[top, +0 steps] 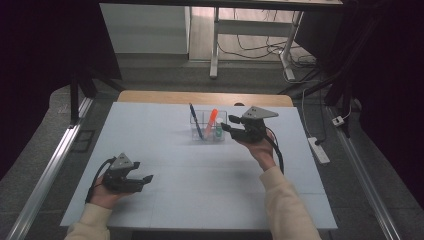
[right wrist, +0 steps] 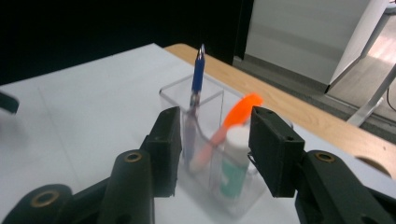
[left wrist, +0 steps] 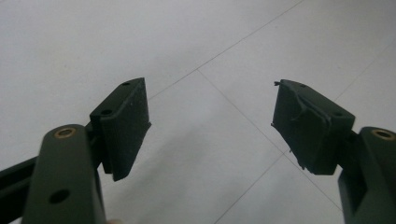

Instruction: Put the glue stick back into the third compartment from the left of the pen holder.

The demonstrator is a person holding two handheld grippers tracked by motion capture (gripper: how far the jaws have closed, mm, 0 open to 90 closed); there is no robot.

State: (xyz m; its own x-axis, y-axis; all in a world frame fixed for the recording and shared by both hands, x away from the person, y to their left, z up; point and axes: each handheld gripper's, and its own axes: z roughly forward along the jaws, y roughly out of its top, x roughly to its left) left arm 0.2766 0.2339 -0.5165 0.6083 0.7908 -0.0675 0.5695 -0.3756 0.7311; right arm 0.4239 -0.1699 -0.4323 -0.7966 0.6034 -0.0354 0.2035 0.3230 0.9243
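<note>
A clear plastic organizer stands at the back middle of the white table top. In it stand a blue pen, an orange marker that leans, and a small white-and-green bottle. My right gripper hovers just right of the organizer, pointing at it, open with nothing between its pads. In the right gripper view the pen, marker and bottle lie just beyond the gripper. My left gripper rests low at the front left, open and empty.
A strip of wooden table shows behind the white top. A white power strip and cables lie on the floor to the right. Metal rails run along both sides. Desk legs stand behind.
</note>
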